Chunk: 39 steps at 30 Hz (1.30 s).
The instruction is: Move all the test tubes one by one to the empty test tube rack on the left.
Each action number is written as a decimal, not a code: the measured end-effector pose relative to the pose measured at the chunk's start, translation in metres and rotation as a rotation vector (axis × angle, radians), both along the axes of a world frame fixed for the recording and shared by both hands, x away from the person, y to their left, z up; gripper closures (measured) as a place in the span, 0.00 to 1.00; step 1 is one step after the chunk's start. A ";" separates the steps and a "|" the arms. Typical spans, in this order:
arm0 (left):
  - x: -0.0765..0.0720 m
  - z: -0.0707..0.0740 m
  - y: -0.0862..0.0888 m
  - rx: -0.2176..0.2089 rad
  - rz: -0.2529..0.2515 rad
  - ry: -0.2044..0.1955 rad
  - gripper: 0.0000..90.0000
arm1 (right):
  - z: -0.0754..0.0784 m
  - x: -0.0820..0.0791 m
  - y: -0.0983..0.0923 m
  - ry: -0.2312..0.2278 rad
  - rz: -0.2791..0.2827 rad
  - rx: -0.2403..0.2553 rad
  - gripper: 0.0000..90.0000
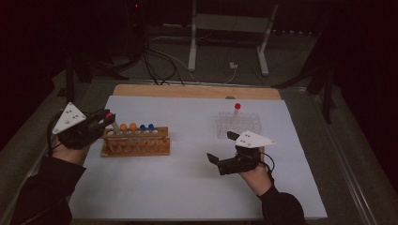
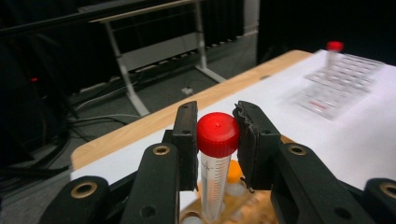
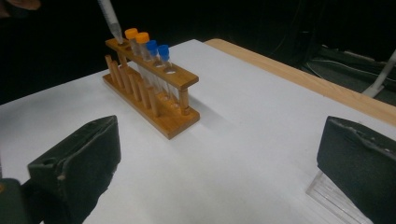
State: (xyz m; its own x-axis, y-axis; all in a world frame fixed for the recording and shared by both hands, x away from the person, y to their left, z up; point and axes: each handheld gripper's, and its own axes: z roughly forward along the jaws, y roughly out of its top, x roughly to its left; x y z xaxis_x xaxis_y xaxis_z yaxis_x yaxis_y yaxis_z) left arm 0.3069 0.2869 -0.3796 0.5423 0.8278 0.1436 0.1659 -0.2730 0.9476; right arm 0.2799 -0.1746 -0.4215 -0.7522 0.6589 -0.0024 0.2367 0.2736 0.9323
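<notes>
Left tool grips red-capped tube above wooden rack.

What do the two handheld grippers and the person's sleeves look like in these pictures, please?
Both the left gripper and the right gripper have black bodies, each topped by a grey three-cornered plate with small dark dots. A dark cable loops from each. In the left gripper view the black fingers show brass-ringed holes and dark, frayed-edged pads. Both sleeves are dark.

Left gripper clamped on red-cap tube over wooden rack
</notes>
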 end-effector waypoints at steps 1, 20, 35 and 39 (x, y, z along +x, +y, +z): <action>0.002 -0.002 0.002 -0.004 0.012 0.002 0.80 | 0.000 0.000 0.000 0.000 -0.001 -0.002 0.00; 0.027 -0.058 0.007 -0.047 0.062 0.111 0.80 | -0.001 0.002 -0.004 0.008 -0.007 0.003 0.00; 0.031 -0.073 0.007 -0.027 0.074 0.161 0.80 | 0.001 0.002 -0.007 0.014 -0.009 0.015 0.00; 0.031 -0.072 0.008 -0.025 0.070 0.166 0.79 | 0.002 0.003 -0.008 0.015 -0.012 0.016 0.00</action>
